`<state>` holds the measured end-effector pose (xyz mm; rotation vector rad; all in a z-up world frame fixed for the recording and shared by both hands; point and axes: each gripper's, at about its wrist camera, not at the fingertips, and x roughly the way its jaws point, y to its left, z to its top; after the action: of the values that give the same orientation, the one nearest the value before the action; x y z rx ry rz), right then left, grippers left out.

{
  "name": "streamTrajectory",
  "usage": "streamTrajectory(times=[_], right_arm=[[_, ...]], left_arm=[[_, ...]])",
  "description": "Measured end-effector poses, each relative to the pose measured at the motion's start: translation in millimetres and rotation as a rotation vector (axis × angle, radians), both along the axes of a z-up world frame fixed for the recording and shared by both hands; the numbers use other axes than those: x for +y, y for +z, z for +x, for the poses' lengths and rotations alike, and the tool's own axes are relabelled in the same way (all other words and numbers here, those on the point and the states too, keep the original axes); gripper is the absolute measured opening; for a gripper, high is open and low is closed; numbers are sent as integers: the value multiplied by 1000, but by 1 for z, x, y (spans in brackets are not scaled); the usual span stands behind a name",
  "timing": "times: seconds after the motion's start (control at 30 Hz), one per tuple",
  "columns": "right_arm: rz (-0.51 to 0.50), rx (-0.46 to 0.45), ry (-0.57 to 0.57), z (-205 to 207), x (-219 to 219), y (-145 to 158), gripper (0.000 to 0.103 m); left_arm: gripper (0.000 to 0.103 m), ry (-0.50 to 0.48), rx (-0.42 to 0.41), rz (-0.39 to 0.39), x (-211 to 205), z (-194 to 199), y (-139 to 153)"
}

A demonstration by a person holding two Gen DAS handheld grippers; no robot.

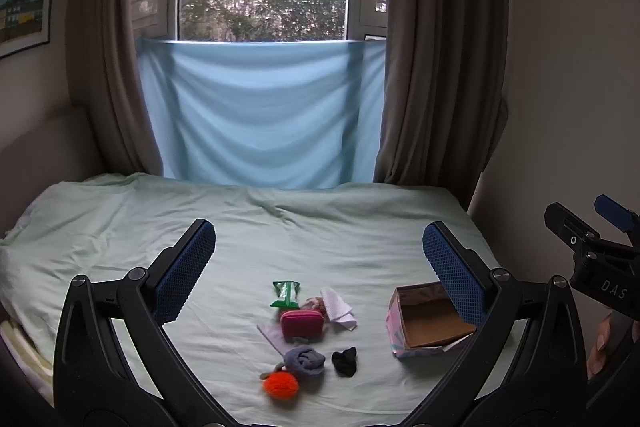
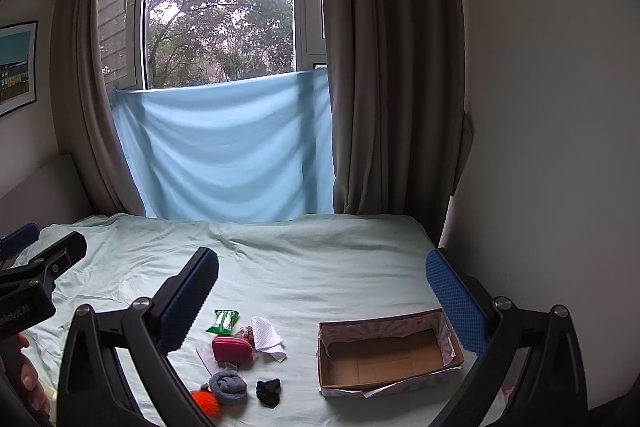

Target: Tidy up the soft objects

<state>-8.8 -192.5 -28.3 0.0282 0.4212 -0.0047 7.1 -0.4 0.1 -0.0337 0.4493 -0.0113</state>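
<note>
Small soft things lie in a cluster on the pale green bed sheet (image 1: pixel 280 227): an orange pompom (image 1: pixel 281 385), a rolled grey-blue sock (image 1: pixel 306 359), a black scrunchie (image 1: pixel 345 361), a pink pouch (image 1: pixel 302 323), a white cloth (image 1: pixel 338 307), a green wipes pack (image 1: pixel 286 294). An open empty cardboard box (image 1: pixel 428 323) stands to their right. My left gripper (image 1: pixel 318 259) is open and empty, held above the cluster. My right gripper (image 2: pixel 322 287) is open and empty, above the space between the cluster (image 2: pixel 232 387) and the box (image 2: pixel 384 355).
A light blue cloth (image 1: pixel 260 115) hangs below the window, between brown curtains (image 1: pixel 436 67). A wall (image 2: pixel 540 147) borders the bed on the right. The other gripper shows at each view's edge (image 1: pixel 592 251) (image 2: pixel 36 267).
</note>
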Motion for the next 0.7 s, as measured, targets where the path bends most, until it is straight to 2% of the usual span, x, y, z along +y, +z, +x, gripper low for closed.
streamTrajectory(times=[0.53,0.7], right_arm=[[-2,1,11,1,-7,2,103],[-31,8,23,5,-3,2,103]], left_arm=[[103,15,22,-12,-7,4,-7],[103,21,23,-51,-2,4,-7]])
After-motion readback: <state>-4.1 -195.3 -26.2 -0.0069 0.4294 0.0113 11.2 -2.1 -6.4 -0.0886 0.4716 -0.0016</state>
